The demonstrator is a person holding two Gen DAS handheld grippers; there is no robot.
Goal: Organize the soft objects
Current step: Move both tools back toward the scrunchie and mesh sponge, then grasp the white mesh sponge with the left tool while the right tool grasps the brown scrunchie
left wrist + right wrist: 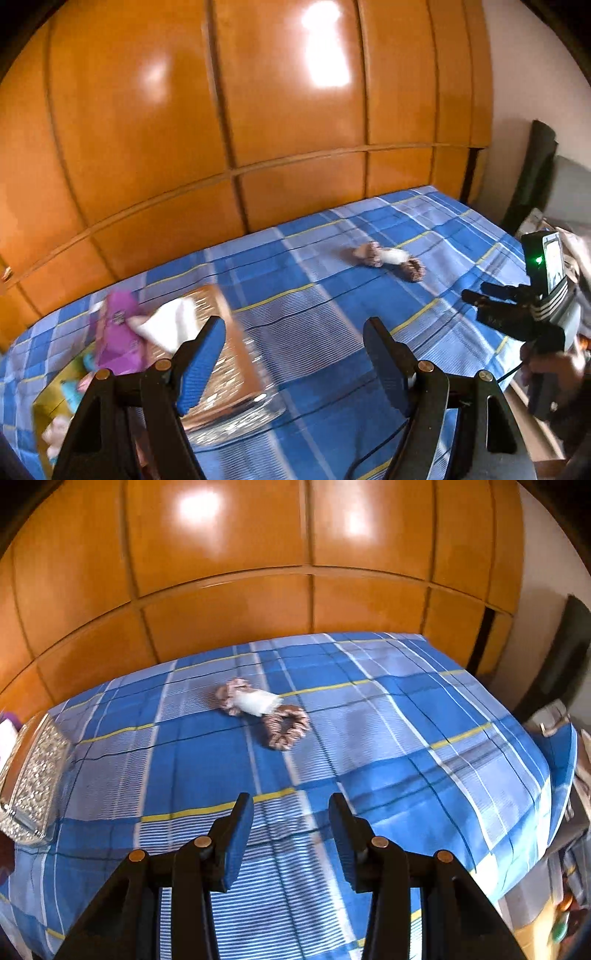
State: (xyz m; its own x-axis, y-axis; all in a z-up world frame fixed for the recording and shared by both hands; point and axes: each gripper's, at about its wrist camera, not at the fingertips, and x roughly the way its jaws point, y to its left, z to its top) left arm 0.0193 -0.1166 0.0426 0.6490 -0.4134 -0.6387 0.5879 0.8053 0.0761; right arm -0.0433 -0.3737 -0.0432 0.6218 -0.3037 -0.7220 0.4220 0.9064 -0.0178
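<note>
Two brownish scrunchies (pixel 288 726) and a small white cloth roll (pixel 258 702) lie together on the blue plaid bedspread (pixel 406 753). They also show in the left wrist view (pixel 388 257). My right gripper (pixel 291 808) is open and empty, above the bed in front of them. My left gripper (pixel 295 328) is open and empty, beside a clear patterned glass tray (pixel 229 387). A purple cloth (pixel 118 332) and a white cloth (pixel 173 323) lie at the tray's left. The right gripper's body (pixel 532 314) shows at the right of the left wrist view.
An orange wooden wardrobe (pixel 258 572) stands behind the bed. The glass tray (pixel 33 786) sits at the bed's left side. A yellow box with small toys (pixel 62 402) lies at the lower left. Clutter and a dark chair (pixel 565 657) stand right of the bed.
</note>
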